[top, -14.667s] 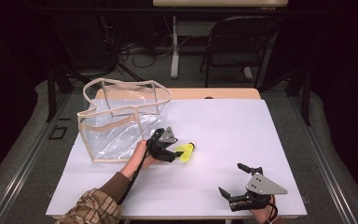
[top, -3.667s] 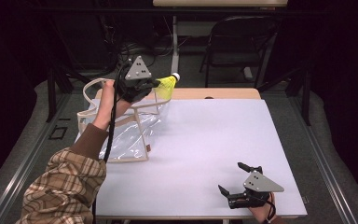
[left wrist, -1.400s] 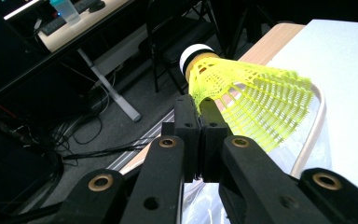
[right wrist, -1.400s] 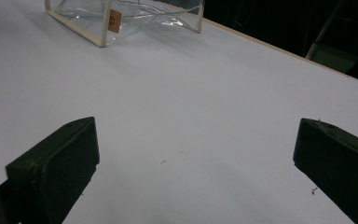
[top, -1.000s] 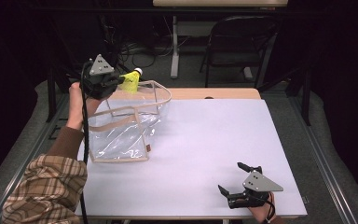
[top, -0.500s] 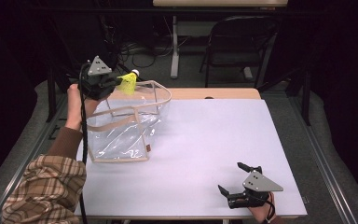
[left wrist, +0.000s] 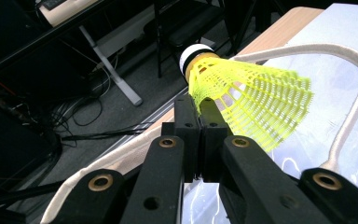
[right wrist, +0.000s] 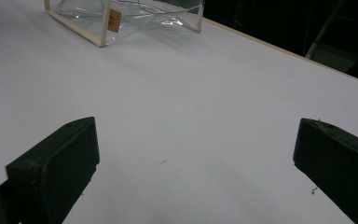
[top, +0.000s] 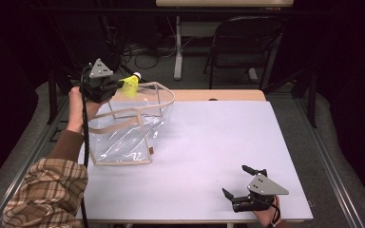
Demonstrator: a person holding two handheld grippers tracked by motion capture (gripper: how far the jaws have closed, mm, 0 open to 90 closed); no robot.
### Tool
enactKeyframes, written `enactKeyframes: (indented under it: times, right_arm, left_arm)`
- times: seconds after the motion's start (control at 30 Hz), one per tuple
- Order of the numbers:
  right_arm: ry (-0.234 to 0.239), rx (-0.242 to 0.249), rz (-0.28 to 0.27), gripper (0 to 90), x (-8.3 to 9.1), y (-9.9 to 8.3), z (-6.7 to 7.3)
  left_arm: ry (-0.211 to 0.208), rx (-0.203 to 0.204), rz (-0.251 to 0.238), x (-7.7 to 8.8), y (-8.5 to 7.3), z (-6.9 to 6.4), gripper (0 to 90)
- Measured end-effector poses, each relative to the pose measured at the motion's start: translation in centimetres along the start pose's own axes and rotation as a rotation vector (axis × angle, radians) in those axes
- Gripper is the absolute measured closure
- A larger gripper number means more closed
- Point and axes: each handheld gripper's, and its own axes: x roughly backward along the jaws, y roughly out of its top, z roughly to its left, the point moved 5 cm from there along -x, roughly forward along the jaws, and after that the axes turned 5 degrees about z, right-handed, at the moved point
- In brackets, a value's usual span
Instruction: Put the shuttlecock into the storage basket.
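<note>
**Shuttlecock held over the back of the clear bag**

A person sits at a white table [top: 209, 156] and holds a gripper in each hand. The left gripper [top: 116, 85] is raised above the far left corner of the table, its jaws pressed together on the skirt edge of a yellow shuttlecock [top: 130, 85]. In the left gripper view the shuttlecock [left wrist: 247, 95] sticks out past the jaw tips, its white cork end pointing away toward the floor beyond the table.

Under it stands a clear plastic bag [top: 128, 130] with cream trim and cream handles, open at the top. Several seconds ago the shuttlecock lay on the table beside the bag. Since then the left hand has lifted it and carried it across to the bag's far left side, and over the last second it has hardly moved.

It seems to hang over the bag's back rim rather than squarely over the opening, though the angle makes that hard to judge. The drop into the bag is likely the next step.

The right gripper [top: 240, 187] rests near the table's front right corner, jaws wide apart and empty, in the same spot as before.
</note>
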Motion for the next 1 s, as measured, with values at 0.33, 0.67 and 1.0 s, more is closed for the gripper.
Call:
enactKeyframes:
  times: [0.33,0.67,1.0]
  right_arm:
    - [0.002,0.001,-0.004,0.0,0.1,0.1,0.1]
    - [0.002,-0.002,0.004,0.0,0.0,0.0,0.0]
    - [0.001,0.0,0.003,0.0,0.0,0.0,0.0]
  left_arm:
    - [0.009,-0.004,0.011,-0.1,-0.2,0.1,89.2]
    - [0.002,-0.003,0.014,-0.1,-0.6,0.4,89.2]
    - [-0.005,-0.009,0.043,-0.7,-1.7,0.3,89.1]
